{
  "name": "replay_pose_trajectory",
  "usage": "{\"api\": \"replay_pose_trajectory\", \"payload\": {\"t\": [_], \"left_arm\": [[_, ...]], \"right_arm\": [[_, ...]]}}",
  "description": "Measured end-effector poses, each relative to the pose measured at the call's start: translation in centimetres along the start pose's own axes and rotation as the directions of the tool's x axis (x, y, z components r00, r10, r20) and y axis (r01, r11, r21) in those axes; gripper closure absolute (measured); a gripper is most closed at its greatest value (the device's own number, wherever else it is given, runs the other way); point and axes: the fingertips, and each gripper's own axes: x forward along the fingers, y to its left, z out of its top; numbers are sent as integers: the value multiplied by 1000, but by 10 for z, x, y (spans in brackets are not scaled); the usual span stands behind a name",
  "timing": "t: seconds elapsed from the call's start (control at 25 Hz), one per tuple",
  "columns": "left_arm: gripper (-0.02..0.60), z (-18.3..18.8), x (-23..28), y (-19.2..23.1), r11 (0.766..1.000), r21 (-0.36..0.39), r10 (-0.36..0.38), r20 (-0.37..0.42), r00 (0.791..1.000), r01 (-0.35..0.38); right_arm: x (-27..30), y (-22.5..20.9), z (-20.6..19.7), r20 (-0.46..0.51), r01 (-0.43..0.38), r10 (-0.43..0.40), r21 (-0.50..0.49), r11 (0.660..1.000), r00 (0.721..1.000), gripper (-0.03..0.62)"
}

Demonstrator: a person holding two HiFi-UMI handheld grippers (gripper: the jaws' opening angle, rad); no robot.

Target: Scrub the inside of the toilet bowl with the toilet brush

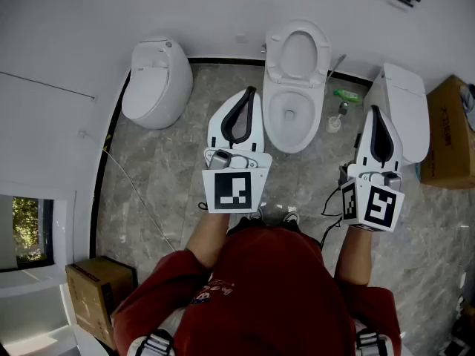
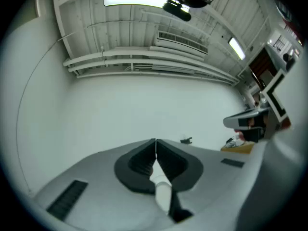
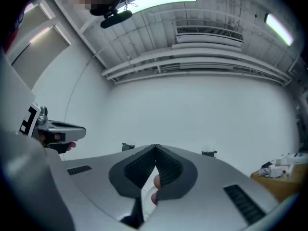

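Both are clamped fully shut with nothing in them: the left hand-held gripper [image 1: 251, 91] and the right hand-held gripper [image 1: 373, 111] are held out over the grey marble floor [image 1: 171, 162], and each one's own view shows the jaw tips touching. The toilet [image 1: 295, 87] sits straight ahead against the white wall with its lid up and bowl open, the left gripper's tip just beside its rim in the head view. What looks like the toilet brush [image 1: 336, 119] stands on the floor just right of the bowl, near a green item [image 1: 346, 95], and neither gripper is touching it.
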Motion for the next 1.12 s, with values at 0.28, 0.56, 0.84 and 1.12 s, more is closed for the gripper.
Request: {"api": "replay_pose_trajectory", "payload": {"t": [0.28, 0.56, 0.84, 1.12], "left_arm": [[583, 0, 9, -14, 1000, 12, -5, 3, 1000, 5], [583, 0, 24, -35, 1000, 14, -14, -8, 1000, 15], [583, -18, 45, -67, 999, 45, -4, -27, 1000, 5], [583, -58, 84, -57, 1000, 7, -10, -88, 996, 11]], "right_arm": [[3, -19, -6, -5, 3, -3, 6, 1000, 1000, 595], [8, -48, -16, -17, 21, -20, 29, 999, 1000, 595], [16, -94, -48, -27, 22, -19, 107, 994, 999, 594], [61, -98, -87, -105, 30, -18, 113, 993, 994, 594]]}}
